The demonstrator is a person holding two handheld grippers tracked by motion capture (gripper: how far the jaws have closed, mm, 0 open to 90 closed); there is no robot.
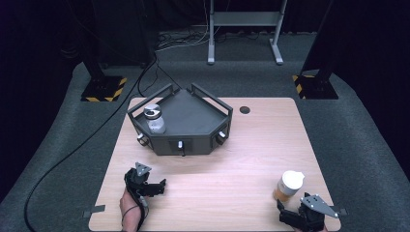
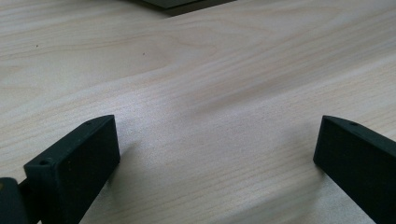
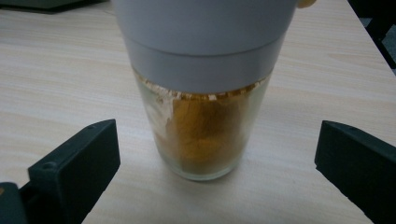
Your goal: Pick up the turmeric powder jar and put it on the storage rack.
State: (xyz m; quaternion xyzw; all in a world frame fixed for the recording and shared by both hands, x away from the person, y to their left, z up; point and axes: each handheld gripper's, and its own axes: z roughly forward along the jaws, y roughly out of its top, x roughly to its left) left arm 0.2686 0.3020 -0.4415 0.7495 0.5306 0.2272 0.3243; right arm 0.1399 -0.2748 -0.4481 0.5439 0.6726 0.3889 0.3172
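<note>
A glass jar of orange-brown spice with a white lid (image 1: 288, 186) stands near the table's front right; in the right gripper view the jar (image 3: 204, 135) rises just ahead of the jaws. My right gripper (image 1: 291, 212) sits low behind it, open, with the jar apart from both jaws (image 3: 217, 172). My left gripper (image 1: 157, 186) rests at the front left, open over bare wood (image 2: 217, 154). A second jar with a grey lid and white contents (image 1: 154, 119) stands in the left part of a dark grey tray (image 1: 193, 113).
The tray with raised handles occupies the table's far middle. A round cable hole (image 1: 244, 109) lies right of it. Black cables run over the grey floor beyond the table, near stand bases with yellow-black tape (image 1: 104, 89).
</note>
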